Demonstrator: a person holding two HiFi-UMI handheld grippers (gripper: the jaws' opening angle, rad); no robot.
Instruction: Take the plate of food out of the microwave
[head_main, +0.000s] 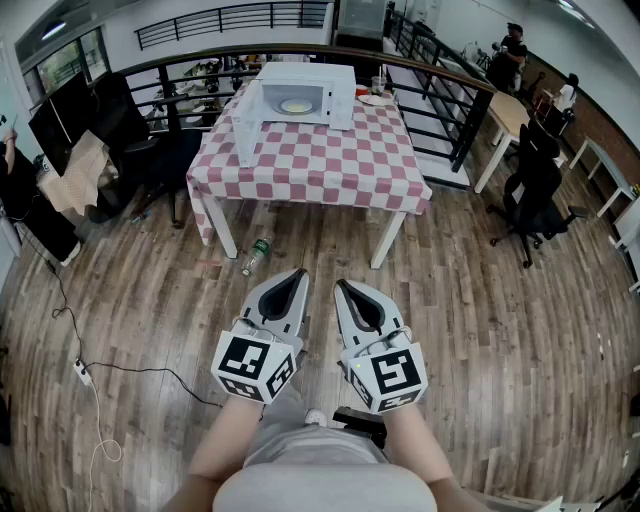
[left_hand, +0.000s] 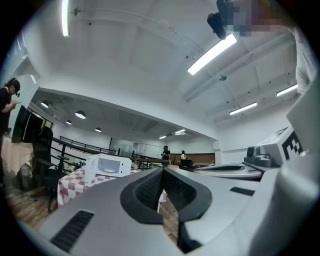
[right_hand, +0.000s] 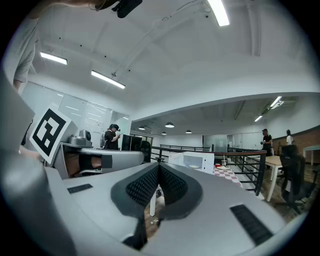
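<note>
The left hand-held gripper (head_main: 299, 273) and the right hand-held gripper (head_main: 341, 284) are both low in the head view, side by side above the brown wooden plank floor (head_main: 480, 330) and well apart from the bench. In the left gripper view the two grey jaws of the left hand-held gripper (left_hand: 162, 170) meet at their tips and nothing is between them. In the right gripper view the right hand-held gripper (right_hand: 159, 165) is closed in the same way, also with nothing inside. In front of them stands the bench with a red and white checked cloth (head_main: 320, 165), and on its far part is the white box-shaped microwave (head_main: 308, 92). Its white door (head_main: 246, 125) is swung open to the left. The round pale plate of yellowish food (head_main: 296, 105) lies inside the lit chamber of the microwave, and no gripper touches it. The same microwave (left_hand: 107, 166) is seen small in the left gripper view, to the left of the jaws, and also in the right gripper view (right_hand: 192, 161), just to the right of the jaws. A green plastic bottle (head_main: 257, 254) lies on the floor near the front left leg of the bench, and a black office chair (head_main: 535, 195) stands at the right side
</note>
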